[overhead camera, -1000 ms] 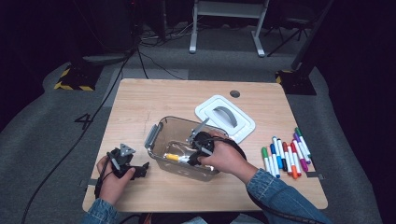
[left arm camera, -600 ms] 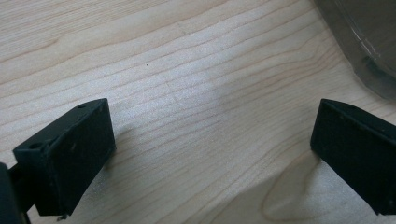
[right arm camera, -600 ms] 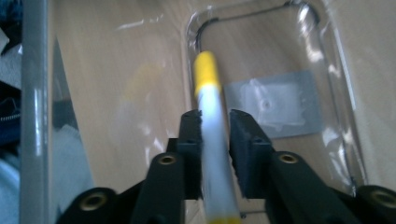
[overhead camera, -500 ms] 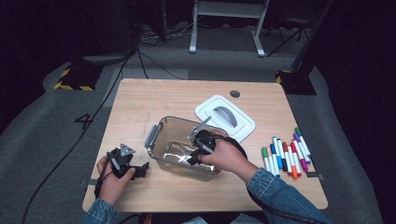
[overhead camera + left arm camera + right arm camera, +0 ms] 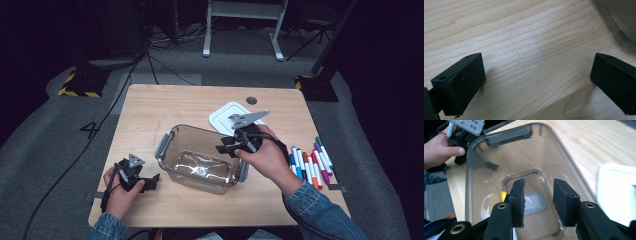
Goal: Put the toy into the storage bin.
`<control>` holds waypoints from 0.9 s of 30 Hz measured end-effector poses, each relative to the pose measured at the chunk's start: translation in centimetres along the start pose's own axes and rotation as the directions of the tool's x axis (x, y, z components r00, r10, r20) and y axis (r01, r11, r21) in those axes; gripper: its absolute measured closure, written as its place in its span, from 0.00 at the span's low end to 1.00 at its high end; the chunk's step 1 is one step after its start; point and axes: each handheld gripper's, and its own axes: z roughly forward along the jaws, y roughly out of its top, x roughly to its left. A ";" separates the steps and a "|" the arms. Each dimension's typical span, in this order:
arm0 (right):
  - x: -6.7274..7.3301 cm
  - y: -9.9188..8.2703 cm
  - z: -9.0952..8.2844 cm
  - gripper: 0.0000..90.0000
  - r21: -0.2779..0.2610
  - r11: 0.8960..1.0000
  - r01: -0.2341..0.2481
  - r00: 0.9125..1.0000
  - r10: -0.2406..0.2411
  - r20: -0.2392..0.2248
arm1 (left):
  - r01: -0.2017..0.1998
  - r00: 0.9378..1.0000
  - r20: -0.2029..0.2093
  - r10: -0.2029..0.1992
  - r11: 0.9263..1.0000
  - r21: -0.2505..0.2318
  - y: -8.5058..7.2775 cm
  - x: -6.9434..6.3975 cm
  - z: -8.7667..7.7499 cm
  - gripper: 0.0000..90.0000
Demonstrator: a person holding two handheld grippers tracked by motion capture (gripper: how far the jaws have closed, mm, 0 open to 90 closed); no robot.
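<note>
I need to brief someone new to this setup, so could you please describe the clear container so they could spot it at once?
Start at the wooden table and look to its middle, just in front of the white lid. There stands the clear container, a rounded rectangular tub below the right gripper. Unlike the flat lid and the markers, it is see-through, deep, with grey clips.

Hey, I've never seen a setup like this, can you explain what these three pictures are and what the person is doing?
A person sits at a wooden table, holding a hand-held gripper in each hand. One picture looks down from above; the other two come from cameras riding on the grippers. The right gripper hangs over a clear plastic container; its fingers have just been opening, with nothing between them, and something yellow lies on the container's floor. The left gripper rests open near the table's edge, holding nothing. A white lid lies behind the container, and coloured markers lie to the right.
</note>
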 end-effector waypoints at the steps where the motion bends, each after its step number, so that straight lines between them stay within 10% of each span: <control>1: -0.2 -0.1 -0.4 0.69 -0.009 1.000 -0.006 1.000 0.006 0.010 | 0.000 1.000 -0.001 0.000 1.000 -0.001 0.0 0.0 0.0 0.00; 13: -4.6 -4.3 -7.0 0.67 -0.070 0.990 -0.123 0.979 0.133 0.155 | -0.003 1.000 0.002 0.003 1.000 0.000 0.0 0.0 0.0 0.00; 27: -9.1 -12.6 -9.2 0.67 -0.041 0.950 -0.310 0.906 0.308 0.290 | -0.003 1.000 0.002 0.003 1.000 -0.001 0.0 0.0 0.0 0.00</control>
